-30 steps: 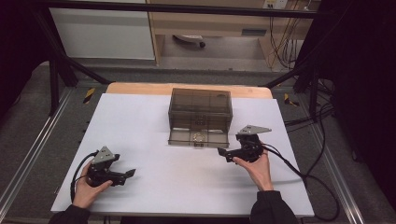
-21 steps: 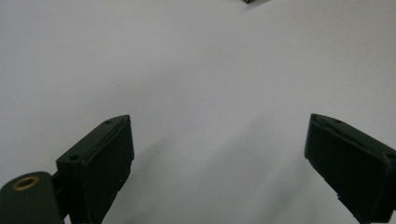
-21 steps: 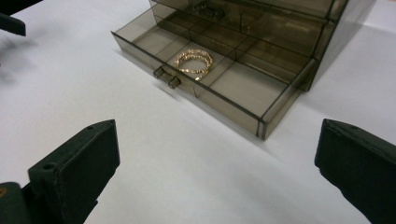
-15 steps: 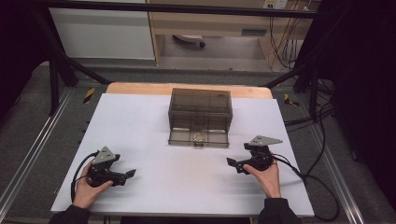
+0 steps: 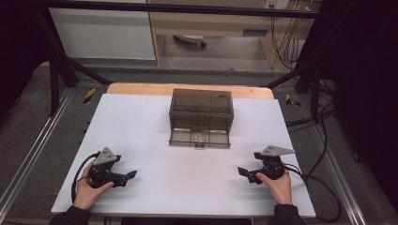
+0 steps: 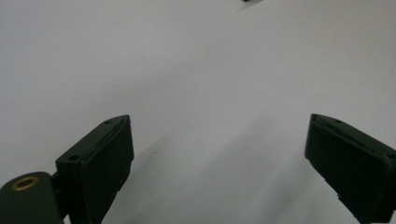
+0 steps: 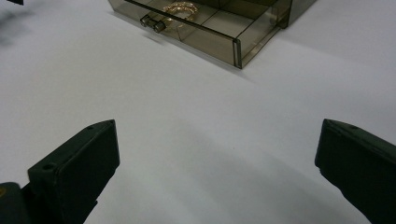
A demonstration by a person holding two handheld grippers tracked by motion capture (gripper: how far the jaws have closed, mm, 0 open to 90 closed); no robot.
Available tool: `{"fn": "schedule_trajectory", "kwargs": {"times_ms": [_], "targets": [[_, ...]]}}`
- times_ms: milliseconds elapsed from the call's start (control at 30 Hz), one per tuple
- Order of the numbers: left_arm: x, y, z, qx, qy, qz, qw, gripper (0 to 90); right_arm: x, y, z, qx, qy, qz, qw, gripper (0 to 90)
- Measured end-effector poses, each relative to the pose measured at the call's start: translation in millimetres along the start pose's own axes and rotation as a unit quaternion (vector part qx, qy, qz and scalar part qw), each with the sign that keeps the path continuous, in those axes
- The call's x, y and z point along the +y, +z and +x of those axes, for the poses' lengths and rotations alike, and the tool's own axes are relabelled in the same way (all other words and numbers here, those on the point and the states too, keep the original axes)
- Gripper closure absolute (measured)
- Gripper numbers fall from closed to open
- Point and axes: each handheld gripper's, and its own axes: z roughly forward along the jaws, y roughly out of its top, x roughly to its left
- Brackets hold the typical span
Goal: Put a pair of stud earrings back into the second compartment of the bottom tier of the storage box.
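Drawer box [image 5: 201, 108]: smoky see-through plastic, standing toward the far middle of the white tabletop [image 5: 141, 122], well beyond both of our grippers.
Left gripper [image 5: 133, 174]: nearest to us on the near left of the tabletop, held in our left hand [image 5: 87, 187]; in the left gripper view its jaws stand spread wide with bare white surface between them, gripping nothing.
Right gripper [image 5: 241, 171]: near right, held in our right hand [image 5: 278, 183], well apart from the box; in the right gripper view we see its jaws wide apart and empty, pointing toward the drawer's corner.
Drawer [image 7: 219, 28]: the bottom one, pulled out toward us, its front wall carrying a small handle [image 7: 152, 23].
Drawer contents: a gold ring-shaped piece [image 7: 181, 8] lies inside, just behind the handle; thin dividers split the drawer into compartments, and we cannot tell what the others hold.
Upper box: closed; through its tinted walls we cannot tell the contents.
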Motion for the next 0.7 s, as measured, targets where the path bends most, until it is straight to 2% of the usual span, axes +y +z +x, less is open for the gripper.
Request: {"fn": "schedule_trajectory", "kwargs": {"times_ms": [400,700], "targets": [[0.1,-0.8,-0.6,-0.001,0.002,-0.001,1.0,7.6,-17.4,-12.7,-9.1,0.0,0.012,-0.005,0.9999,0.8],[0.4,-0.8,-1.0,-0.002,0.003,0.0,1.0,7.6,-20.1,-14.8,-11.4,0.0,0.017,-0.007,0.9998,0.8]]}}
